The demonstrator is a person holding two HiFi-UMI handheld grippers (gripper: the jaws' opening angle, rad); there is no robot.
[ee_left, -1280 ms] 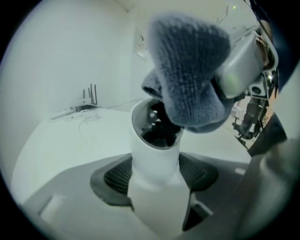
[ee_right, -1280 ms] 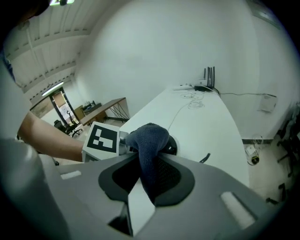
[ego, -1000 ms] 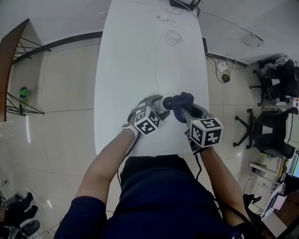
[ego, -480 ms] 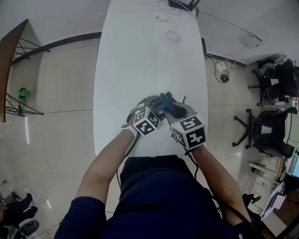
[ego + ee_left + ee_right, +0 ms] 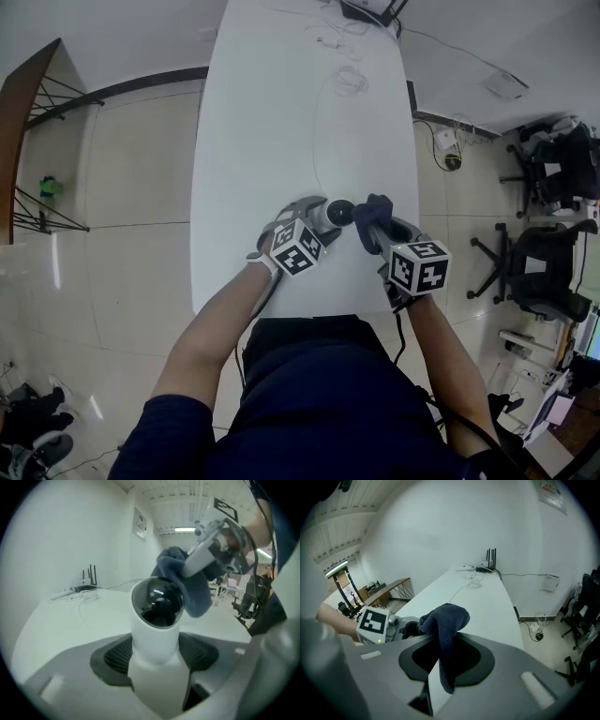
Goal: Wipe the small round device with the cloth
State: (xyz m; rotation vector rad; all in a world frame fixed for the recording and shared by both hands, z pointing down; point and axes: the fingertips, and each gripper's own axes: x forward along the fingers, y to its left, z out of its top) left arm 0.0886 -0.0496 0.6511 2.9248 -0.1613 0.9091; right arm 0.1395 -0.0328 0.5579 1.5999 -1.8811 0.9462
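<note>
One small round device [image 5: 157,620], white with a dark glossy dome shown only in the left gripper view, is clamped in the left tongs [image 5: 326,214] above the counter [image 5: 281,112]. The right tongs [image 5: 372,228] clench one dark blue cloth [image 5: 446,620] at the dome's edge; contact unconfirmed.

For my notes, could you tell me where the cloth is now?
Head view, right of centre: the dark blue cloth is pinched in the right gripper, beside the round device.
</note>
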